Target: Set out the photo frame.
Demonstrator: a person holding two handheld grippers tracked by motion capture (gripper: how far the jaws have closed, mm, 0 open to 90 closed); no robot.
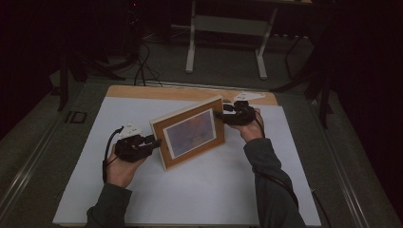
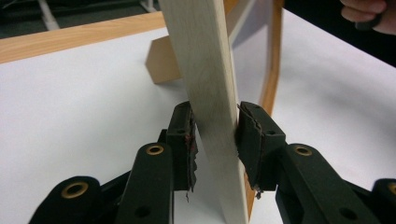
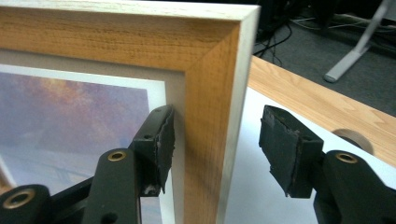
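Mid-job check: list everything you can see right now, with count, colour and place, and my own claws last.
picture frame: one, light wood with a purplish print, upright at the middle of the white sheet
frame stand: one, tan, behind the frame, resting on the sheet
white sheet: one, covers most of the table
table: one, wooden, its edge shows along the far side
metal stand legs: one pair, pale grey, on the floor beyond the table
floor cables: several, black, beyond the table's far left
left claw: black, jaws pressed on the frame's left edge
right claw: black, jaws around the frame's right edge, far jaw clear of it
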